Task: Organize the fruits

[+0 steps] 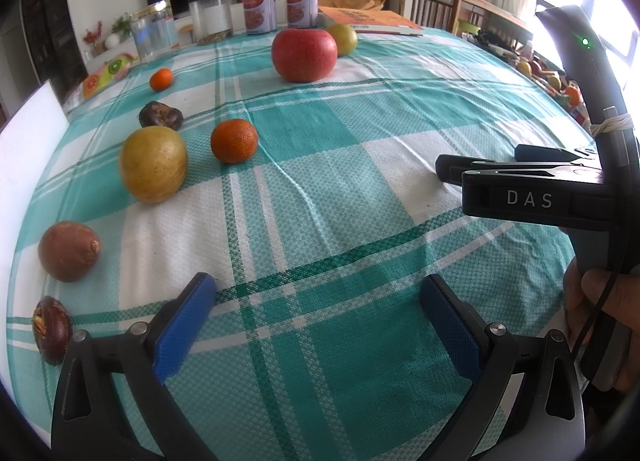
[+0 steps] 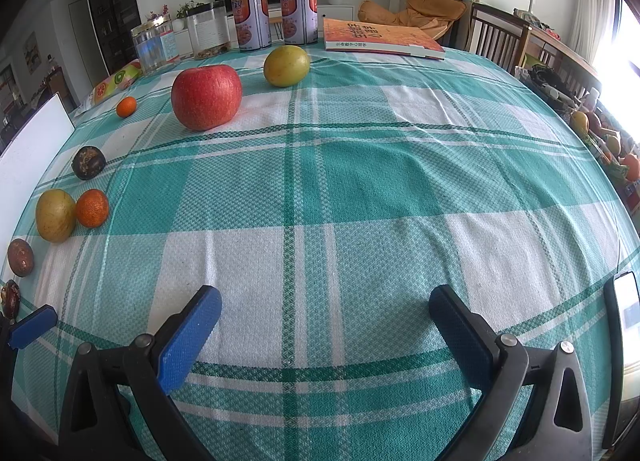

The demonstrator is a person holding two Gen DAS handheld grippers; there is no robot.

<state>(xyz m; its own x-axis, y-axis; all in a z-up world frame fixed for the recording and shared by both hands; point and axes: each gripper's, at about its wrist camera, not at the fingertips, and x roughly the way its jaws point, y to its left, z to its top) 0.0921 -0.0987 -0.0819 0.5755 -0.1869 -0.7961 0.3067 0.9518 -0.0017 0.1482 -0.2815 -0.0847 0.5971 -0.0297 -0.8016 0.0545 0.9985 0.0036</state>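
Fruits lie on a green checked tablecloth (image 1: pixel 320 189). A red apple (image 1: pixel 304 55) and a yellow-green fruit (image 1: pixel 345 39) sit far back. A yellow fruit (image 1: pixel 153 164), an orange (image 1: pixel 234 140), a dark wrinkled fruit (image 1: pixel 161 115), a small orange (image 1: pixel 161 79), a brown fruit (image 1: pixel 69 251) and another dark fruit (image 1: pixel 51 330) lie at the left. My left gripper (image 1: pixel 316 325) is open and empty above the cloth. My right gripper (image 2: pixel 324 335) is open and empty too; it also shows from the side in the left wrist view (image 1: pixel 520 177). The apple (image 2: pixel 206 96) shows far left in the right wrist view.
Two cans (image 1: pixel 276 5), two clear jars (image 1: pixel 184 27) and an orange book (image 1: pixel 370 20) stand along the table's far edge. A white board (image 1: pixel 28 149) stands at the left edge. Chairs (image 2: pixel 500 35) and a cluttered shelf (image 2: pixel 600 133) are at the right. A phone (image 2: pixel 626 325) lies at the right.
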